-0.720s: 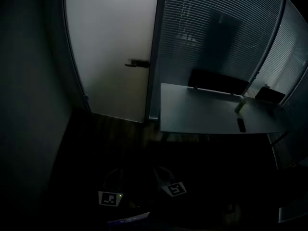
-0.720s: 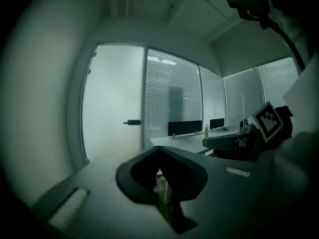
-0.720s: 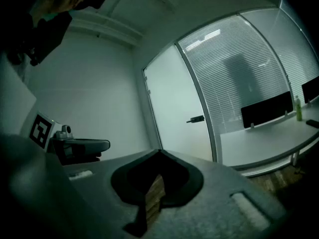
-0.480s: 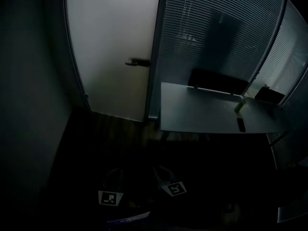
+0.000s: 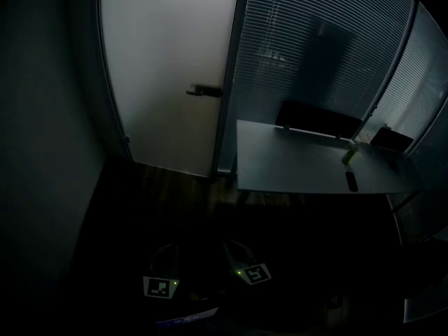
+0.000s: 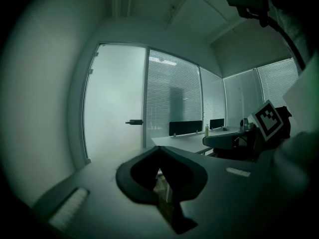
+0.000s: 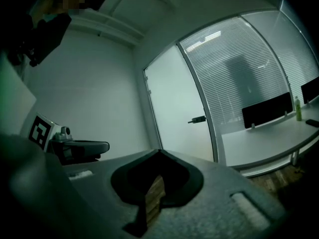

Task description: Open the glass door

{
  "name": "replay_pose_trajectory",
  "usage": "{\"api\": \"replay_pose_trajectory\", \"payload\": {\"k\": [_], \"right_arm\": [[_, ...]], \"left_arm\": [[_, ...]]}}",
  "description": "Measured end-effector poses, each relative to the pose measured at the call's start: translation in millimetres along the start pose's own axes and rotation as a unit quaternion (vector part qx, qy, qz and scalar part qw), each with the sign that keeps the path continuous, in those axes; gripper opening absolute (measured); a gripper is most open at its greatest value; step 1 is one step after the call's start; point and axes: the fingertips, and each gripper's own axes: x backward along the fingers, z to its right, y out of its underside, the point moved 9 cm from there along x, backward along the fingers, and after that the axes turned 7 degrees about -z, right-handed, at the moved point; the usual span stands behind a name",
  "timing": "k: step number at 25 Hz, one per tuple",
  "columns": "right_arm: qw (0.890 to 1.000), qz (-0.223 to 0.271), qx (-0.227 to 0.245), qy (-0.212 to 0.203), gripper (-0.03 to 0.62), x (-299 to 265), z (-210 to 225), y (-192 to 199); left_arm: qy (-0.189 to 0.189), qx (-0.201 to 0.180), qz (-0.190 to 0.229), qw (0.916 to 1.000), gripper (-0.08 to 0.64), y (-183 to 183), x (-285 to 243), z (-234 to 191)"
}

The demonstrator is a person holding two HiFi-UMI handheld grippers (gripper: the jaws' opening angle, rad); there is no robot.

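Observation:
The frosted glass door (image 5: 164, 61) stands closed at the far side of a dark room, with a dark lever handle (image 5: 203, 90) at its right edge. The door (image 6: 112, 118) and its handle (image 6: 133, 122) also show far off in the left gripper view, and the door (image 7: 174, 108) and handle (image 7: 198, 119) in the right gripper view. My left gripper (image 5: 165, 255) and right gripper (image 5: 235, 252) hang low at the bottom of the head view, well short of the door. The left gripper (image 6: 160, 151) is shut and empty. The right gripper (image 7: 159, 153) is shut too, holding nothing.
A glass wall with blinds (image 5: 315, 47) runs right of the door. A grey desk (image 5: 294, 170) stands before it with a green bottle (image 5: 348, 154) and a small dark device (image 5: 351, 181). Dark chair backs (image 5: 315, 117) sit behind it. A plain wall (image 5: 42, 152) closes the left side.
The head view has drifted a little, so the door and handle sit slightly further right. Both grippers have kept their places and stay shut.

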Motion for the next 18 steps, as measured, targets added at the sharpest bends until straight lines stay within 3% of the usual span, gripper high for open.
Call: {"api": "replay_pose_trajectory", "payload": {"k": [11, 18], "right_arm": [[1.0, 0.01, 0.0, 0.014, 0.0, -33, -18, -8], [1.0, 0.001, 0.004, 0.014, 0.001, -65, -4, -18]], "left_arm": [[-0.003, -0.003, 0.014, 0.9999, 0.004, -2, -2, -40], [-0.013, 0.004, 0.015, 0.9998, 0.003, -8, -24, -63]]}}
